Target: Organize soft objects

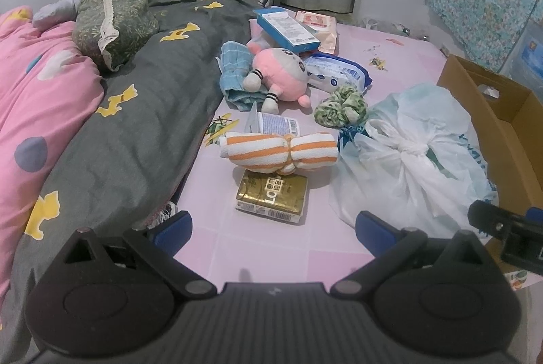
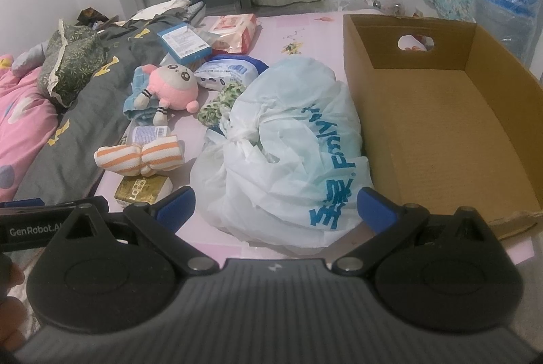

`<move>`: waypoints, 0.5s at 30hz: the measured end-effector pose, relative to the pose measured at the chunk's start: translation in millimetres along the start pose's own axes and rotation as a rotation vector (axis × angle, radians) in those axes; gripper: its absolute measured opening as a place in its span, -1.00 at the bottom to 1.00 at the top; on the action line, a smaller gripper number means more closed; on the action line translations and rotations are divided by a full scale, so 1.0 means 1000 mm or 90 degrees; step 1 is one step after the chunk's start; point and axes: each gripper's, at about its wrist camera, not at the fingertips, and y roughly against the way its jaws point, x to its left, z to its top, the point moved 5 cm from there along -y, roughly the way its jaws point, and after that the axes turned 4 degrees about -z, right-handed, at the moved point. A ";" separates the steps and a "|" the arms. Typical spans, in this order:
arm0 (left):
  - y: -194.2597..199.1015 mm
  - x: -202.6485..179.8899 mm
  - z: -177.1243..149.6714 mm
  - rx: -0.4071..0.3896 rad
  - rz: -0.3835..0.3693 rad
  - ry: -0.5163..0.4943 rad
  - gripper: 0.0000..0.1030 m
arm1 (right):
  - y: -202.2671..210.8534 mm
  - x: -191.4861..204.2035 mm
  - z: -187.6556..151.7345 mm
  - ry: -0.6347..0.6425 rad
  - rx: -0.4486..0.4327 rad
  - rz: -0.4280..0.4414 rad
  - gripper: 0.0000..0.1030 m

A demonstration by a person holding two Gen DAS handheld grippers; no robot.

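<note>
Soft items lie on a pink bed sheet (image 1: 271, 245): a pink plush doll (image 1: 281, 75) (image 2: 169, 87), a rolled orange-striped towel (image 1: 278, 150) (image 2: 142, 155), a blue cloth (image 1: 234, 72), a green scrunchie (image 1: 341, 106) (image 2: 220, 104) and a tied white plastic bag (image 1: 407, 157) (image 2: 288, 153). My left gripper (image 1: 273, 228) stands open, just short of a gold packet (image 1: 271, 194). My right gripper (image 2: 276, 207) is open too, its blue pads either side of the bag's near end. An open cardboard box (image 2: 441, 126) (image 1: 502, 119) sits to the right.
A grey quilt (image 1: 135, 126) and pink quilt (image 1: 37, 99) pile along the left with a green pillow (image 1: 112, 24). A blue box (image 1: 288, 28), wipes packs (image 1: 339, 72) and a tube (image 1: 275, 123) lie among the soft items. Curtains hang behind.
</note>
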 end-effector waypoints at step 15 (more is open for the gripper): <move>-0.004 0.001 0.001 0.008 0.005 0.004 0.99 | -0.002 -0.001 -0.002 -0.003 0.004 0.000 0.98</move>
